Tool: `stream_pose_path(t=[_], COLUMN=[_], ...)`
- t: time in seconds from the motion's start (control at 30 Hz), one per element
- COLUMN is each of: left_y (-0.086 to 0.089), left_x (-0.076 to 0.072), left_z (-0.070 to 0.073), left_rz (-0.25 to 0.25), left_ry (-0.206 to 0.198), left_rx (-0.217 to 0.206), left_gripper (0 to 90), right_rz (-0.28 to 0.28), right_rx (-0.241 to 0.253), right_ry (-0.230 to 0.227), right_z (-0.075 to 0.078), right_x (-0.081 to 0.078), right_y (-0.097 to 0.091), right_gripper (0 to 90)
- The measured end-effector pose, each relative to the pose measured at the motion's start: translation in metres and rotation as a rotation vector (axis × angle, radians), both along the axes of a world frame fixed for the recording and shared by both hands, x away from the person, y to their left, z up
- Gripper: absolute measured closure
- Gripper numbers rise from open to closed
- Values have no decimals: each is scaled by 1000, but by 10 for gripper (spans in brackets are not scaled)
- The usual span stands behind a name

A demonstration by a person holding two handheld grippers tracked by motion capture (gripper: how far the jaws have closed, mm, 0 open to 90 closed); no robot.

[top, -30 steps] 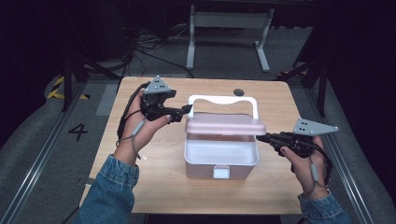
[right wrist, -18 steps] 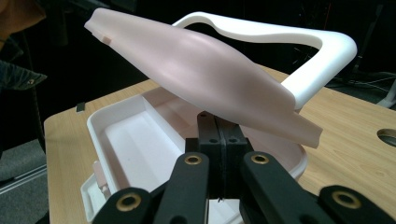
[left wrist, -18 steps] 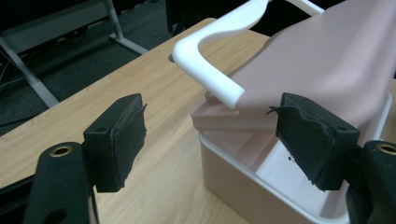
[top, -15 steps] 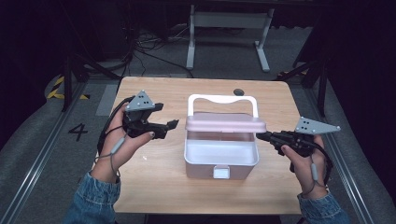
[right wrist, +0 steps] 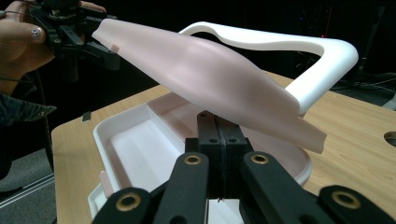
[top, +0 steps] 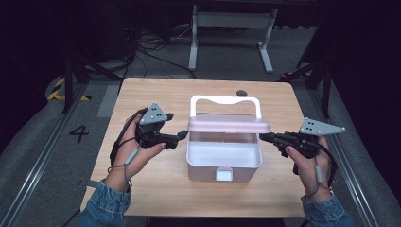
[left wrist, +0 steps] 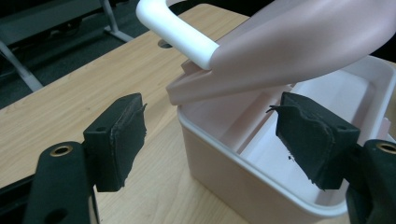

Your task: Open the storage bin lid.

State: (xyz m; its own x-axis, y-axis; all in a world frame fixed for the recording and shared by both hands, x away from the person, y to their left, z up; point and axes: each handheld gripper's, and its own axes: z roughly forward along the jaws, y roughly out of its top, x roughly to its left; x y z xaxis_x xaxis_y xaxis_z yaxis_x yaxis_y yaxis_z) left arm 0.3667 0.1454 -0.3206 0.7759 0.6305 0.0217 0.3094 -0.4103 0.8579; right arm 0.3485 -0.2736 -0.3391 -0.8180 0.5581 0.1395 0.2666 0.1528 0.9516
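Pink box (top: 223,161) on wooden table (top: 156,189)

Pink lidded box (top: 224,161) (lid half-raised)

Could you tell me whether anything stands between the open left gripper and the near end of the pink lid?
Nothing visible does. The left gripper is open just short of the raised lid, with only bare table and the box rim nearby.

Box's (left wrist: 261,154) far end — cut off by frame edge.
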Motion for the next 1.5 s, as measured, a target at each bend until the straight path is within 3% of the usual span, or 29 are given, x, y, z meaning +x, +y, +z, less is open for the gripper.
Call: stream_pose_path(t=[0.43, 0.63, 0.73, 1.1, 1.2, 1.5], left_y=[-14, -19, -21, -25, -33, -44], left_x=[9, 16, 18, 32, 36, 40], left_z=[-7, -3, -1, 9, 13, 15], left_rz=[6, 13, 8, 36, 25, 3], left_ry=[-3, -27, -20, -54, -77, -87], left_rx=[-20, -17, -49, -75, -76, -99], left_gripper=[248, 248, 248, 240, 246, 272], right_rz=[-10, -17, -20, -39, -52, -82], right_rx=[25, 40, 56, 67, 68, 87], right_ry=[-12, -23, -27, -61, -69, -69], right_z=[6, 9, 11, 12, 12, 10], right_x=[8, 14, 18, 29, 30, 34], right_y=[-1, -2, -2, 2, 1, -4], right_gripper=[900, 900, 900, 900, 900, 900])
